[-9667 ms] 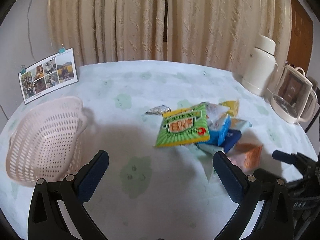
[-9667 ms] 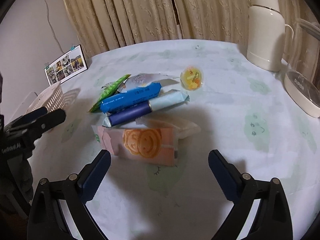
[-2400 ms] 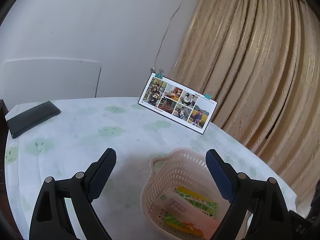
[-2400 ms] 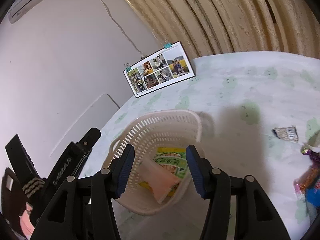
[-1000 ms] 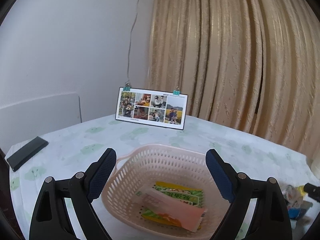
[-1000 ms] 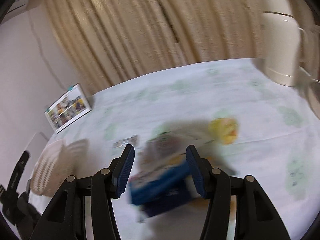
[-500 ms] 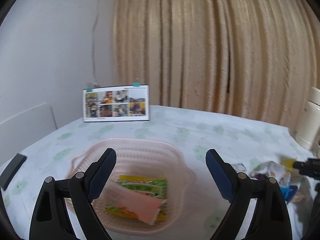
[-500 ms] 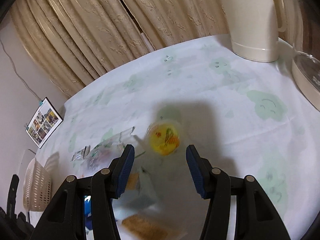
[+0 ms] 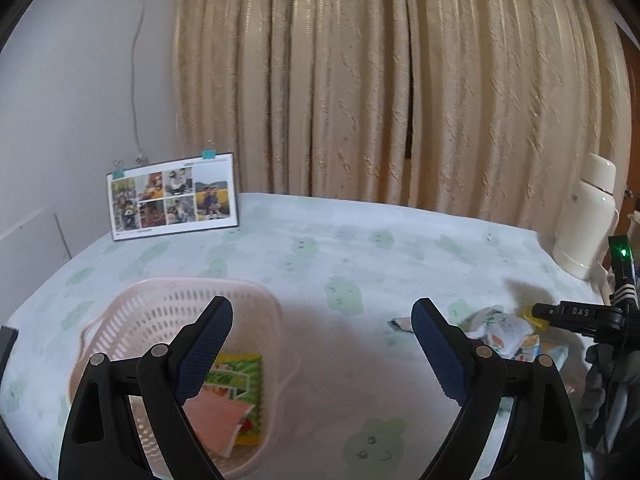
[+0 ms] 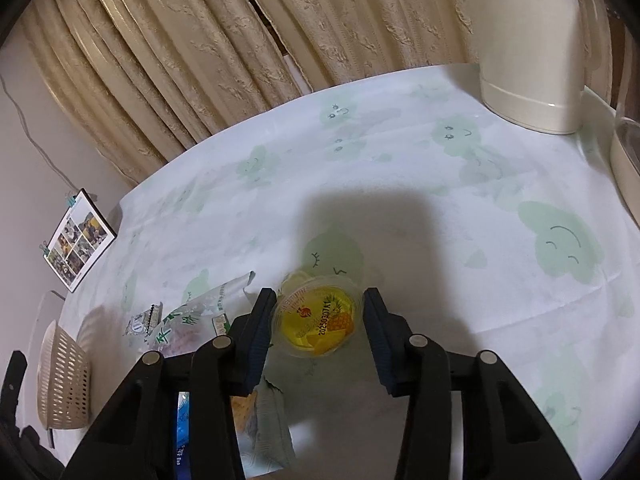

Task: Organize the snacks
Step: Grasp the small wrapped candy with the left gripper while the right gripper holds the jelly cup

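A pink perforated basket (image 9: 160, 312) sits on the table at lower left and holds a green snack bag (image 9: 236, 376) and a pink packet (image 9: 216, 420). My left gripper (image 9: 320, 320) hangs open above the table, its left finger over the basket, holding nothing. In the right wrist view, a clear cup of yellow pineapple jelly (image 10: 316, 324) stands on the tablecloth between the fingers of my right gripper (image 10: 320, 296). The jaws straddle it at about its width, and no squeeze shows. Loose snack packets (image 10: 200, 316) lie left of the cup; a blue one (image 10: 184, 420) is partly hidden.
A cream thermos (image 10: 532, 40) and a kettle base (image 10: 628, 160) stand at the table's far right. A photo calendar (image 9: 172, 196) leans by the curtain. A small silver packet (image 10: 144, 320) lies apart from the pile. A dark flat object (image 9: 6, 344) sits at the left edge.
My right gripper has come forward and down over the jelly cup, which now sits between its fingers. The left wrist view has swung to the right, and the basket has shifted left in it.
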`<act>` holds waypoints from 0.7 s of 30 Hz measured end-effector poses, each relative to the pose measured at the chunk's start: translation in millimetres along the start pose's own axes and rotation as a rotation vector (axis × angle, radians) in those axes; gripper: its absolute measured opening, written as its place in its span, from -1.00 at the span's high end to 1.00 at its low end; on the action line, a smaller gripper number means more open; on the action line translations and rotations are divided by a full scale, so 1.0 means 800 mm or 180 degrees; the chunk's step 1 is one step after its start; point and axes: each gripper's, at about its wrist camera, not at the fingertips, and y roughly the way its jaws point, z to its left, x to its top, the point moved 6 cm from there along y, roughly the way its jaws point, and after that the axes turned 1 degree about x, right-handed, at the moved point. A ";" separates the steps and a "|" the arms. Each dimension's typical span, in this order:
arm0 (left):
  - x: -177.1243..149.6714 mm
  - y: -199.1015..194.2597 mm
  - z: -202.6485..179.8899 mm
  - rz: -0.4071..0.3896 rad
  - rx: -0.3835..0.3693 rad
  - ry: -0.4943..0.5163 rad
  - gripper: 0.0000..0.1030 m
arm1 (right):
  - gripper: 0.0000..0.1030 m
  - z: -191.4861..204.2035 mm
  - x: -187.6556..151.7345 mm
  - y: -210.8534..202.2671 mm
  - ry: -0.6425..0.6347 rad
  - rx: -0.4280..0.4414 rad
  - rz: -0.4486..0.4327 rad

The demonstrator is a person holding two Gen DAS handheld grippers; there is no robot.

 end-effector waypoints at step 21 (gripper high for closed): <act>-0.021 0.143 -0.098 0.1138 -0.0715 -0.0038 -0.56 | 0.20 -0.010 -0.002 -0.015 0.0204 0.0073 -0.0052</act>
